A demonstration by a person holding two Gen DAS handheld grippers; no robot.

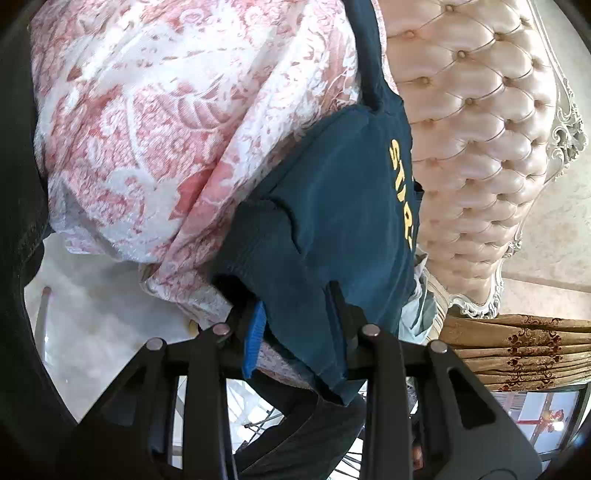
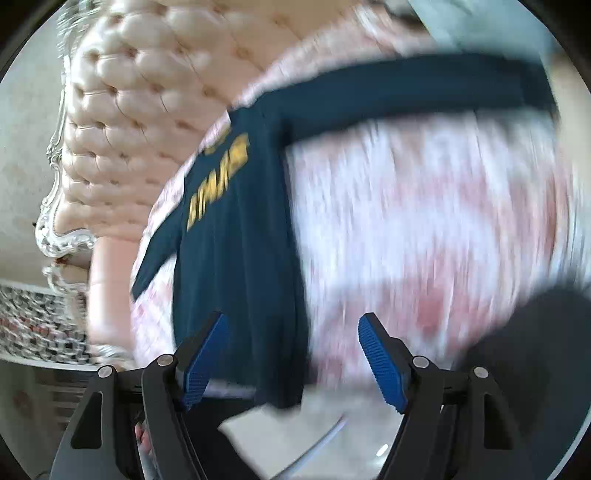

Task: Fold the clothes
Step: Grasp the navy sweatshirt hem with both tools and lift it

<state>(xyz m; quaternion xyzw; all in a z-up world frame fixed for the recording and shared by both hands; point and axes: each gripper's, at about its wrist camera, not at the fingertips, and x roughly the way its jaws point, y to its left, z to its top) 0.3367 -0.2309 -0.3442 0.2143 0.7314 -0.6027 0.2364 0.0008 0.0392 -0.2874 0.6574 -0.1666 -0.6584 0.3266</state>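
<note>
A dark blue garment point(image 1: 332, 206) with yellow letters lies at the edge of a bed, on a pink-and-white floral bedspread point(image 1: 147, 110). A thick fold of it fills the gap of my left gripper point(image 1: 295, 299), and both fingers press on the cloth. In the blurred right wrist view the same garment point(image 2: 240, 240) runs down the bedspread point(image 2: 424, 221), with a long strip stretching to the right. My right gripper point(image 2: 293, 317) stands wide open at the garment's lower edge. Part of the cloth lies between its blue pads point(image 2: 384, 362), which do not touch it.
A tufted pink headboard point(image 1: 480, 129) with a silver carved frame stands behind the bed. Brown curtains point(image 1: 517, 347) hang at the lower right. A pale floor point(image 1: 96, 306) shows below the bed's edge. A person's dark trouser leg point(image 1: 295, 432) is under the left gripper. A light blue cloth point(image 2: 480, 26) lies further up the bed.
</note>
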